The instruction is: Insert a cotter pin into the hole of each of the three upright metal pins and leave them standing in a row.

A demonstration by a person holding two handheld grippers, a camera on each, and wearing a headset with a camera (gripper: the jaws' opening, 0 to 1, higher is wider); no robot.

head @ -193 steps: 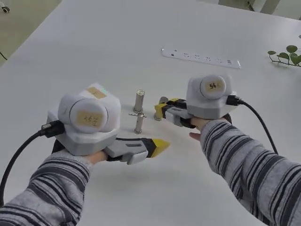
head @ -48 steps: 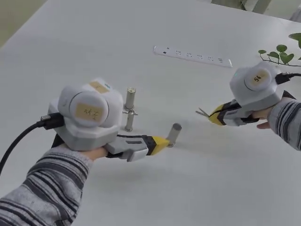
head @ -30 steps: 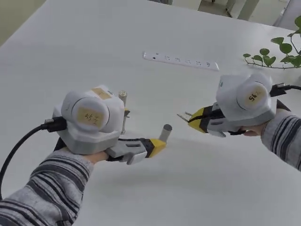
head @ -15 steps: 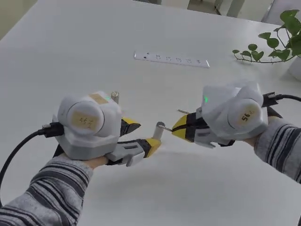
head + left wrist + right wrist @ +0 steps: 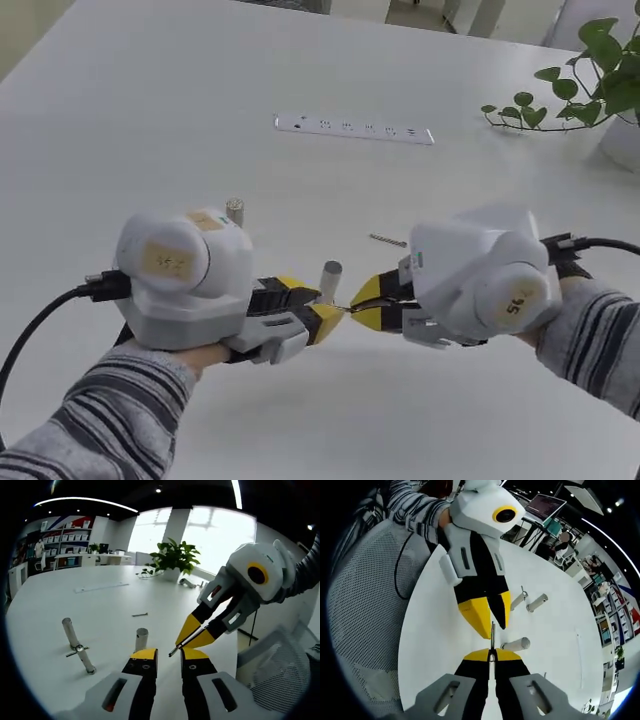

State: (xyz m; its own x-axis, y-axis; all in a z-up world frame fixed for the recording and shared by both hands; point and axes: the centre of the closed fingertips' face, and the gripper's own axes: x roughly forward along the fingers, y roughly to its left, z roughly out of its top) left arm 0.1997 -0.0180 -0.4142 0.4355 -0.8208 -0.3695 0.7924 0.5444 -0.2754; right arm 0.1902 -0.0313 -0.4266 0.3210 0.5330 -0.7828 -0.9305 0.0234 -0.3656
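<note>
Jutting from the right gripper (image 5: 492, 655), cotter pin (image 5: 492, 636) points at left gripper (image 5: 169, 653)

- Power strip (image 5: 353, 128): far side of table (image 5: 130, 90).
- Plant (image 5: 590, 60): far right, beyond the power strip's end.
- Loose cotter pin (image 5: 388, 240): on table, between power strip and right gripper (image 5: 362, 302).
- Standing metal pin (image 5: 329, 280): just behind the two gripper tips.
- Second metal pin (image 5: 235, 211): behind left gripper (image 5: 316, 306).
</note>
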